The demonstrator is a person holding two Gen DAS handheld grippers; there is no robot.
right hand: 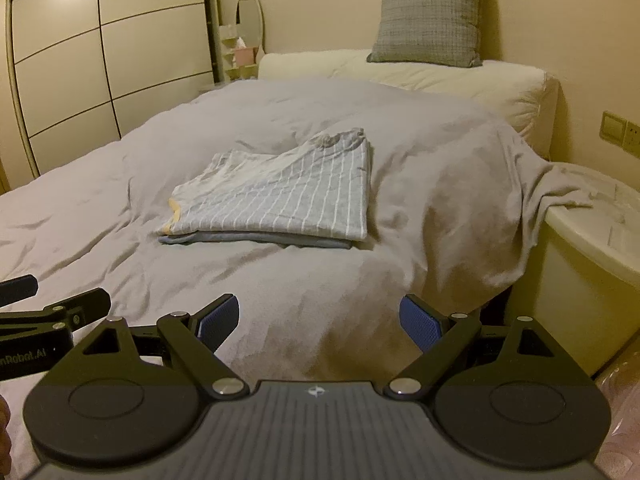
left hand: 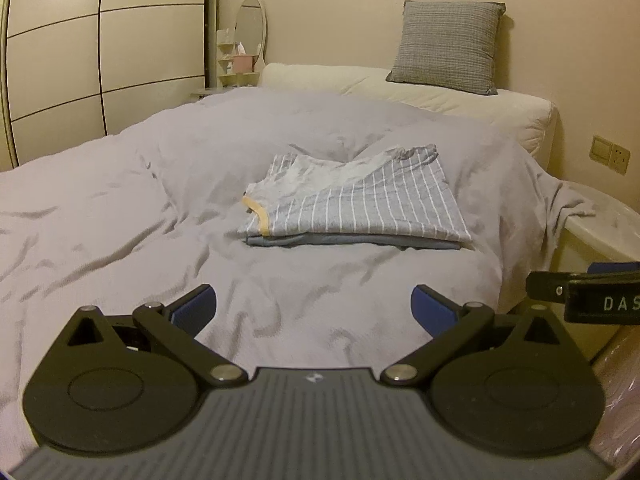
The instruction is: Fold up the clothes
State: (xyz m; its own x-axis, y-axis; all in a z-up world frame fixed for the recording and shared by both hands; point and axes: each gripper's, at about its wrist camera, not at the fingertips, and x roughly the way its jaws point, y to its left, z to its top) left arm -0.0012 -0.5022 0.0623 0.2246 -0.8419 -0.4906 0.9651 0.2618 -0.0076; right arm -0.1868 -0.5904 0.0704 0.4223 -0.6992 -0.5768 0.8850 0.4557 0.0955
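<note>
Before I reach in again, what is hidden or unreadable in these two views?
- Plain grey garment under the striped grey folded shirt: only its edge shows, both views.
- Right tool's lettering: cut by left-wrist frame edge.
- Small shelf items beside the oval mirror: too small.
- Bed's near edge: hidden by the tool bodies.

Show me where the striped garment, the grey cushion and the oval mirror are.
striped garment (left hand: 372, 204), left wrist view, middle of its top layer
grey cushion (left hand: 448, 46), left wrist view, centre of its face
oval mirror (left hand: 251, 26), left wrist view, its glass

Soft striped cloth garment (left hand: 360, 204) on a wrinkled matt fabric duvet (left hand: 120, 216); glossy wardrobe panels (left hand: 104, 48).
</note>
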